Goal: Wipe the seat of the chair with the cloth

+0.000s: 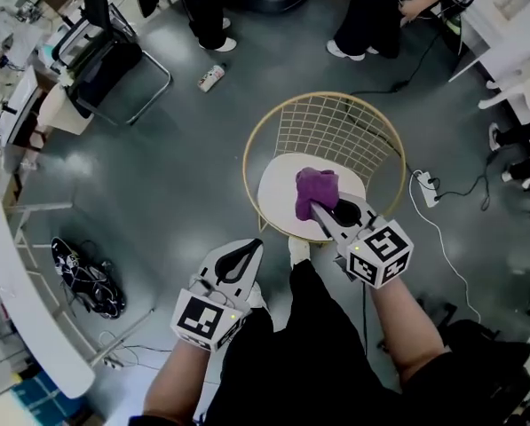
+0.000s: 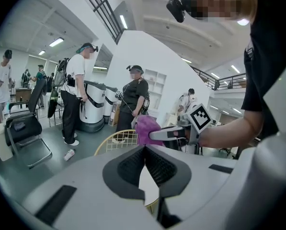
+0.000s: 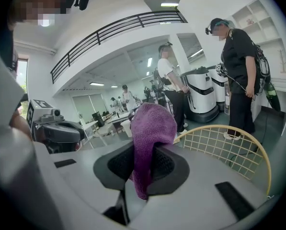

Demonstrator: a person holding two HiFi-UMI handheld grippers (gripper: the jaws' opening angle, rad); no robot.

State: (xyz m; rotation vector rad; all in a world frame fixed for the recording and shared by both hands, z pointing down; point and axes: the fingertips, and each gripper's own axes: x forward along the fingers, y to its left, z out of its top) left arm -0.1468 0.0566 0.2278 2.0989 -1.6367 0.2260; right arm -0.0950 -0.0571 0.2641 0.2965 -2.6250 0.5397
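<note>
A round chair with a white seat and a gold wire back stands on the grey floor ahead of me. My right gripper is shut on a purple cloth, which hangs over the seat's middle; in the right gripper view the cloth is pinched between the jaws and drapes over them. My left gripper hangs to the left of the chair's near edge, jaws together, with nothing in them. The left gripper view shows the purple cloth and the right gripper beyond it.
A black office chair stands at the far left, a bottle lies on the floor behind the chair, a power strip with cables lies to the right. Several people stand at the back. A white table edge runs along the left.
</note>
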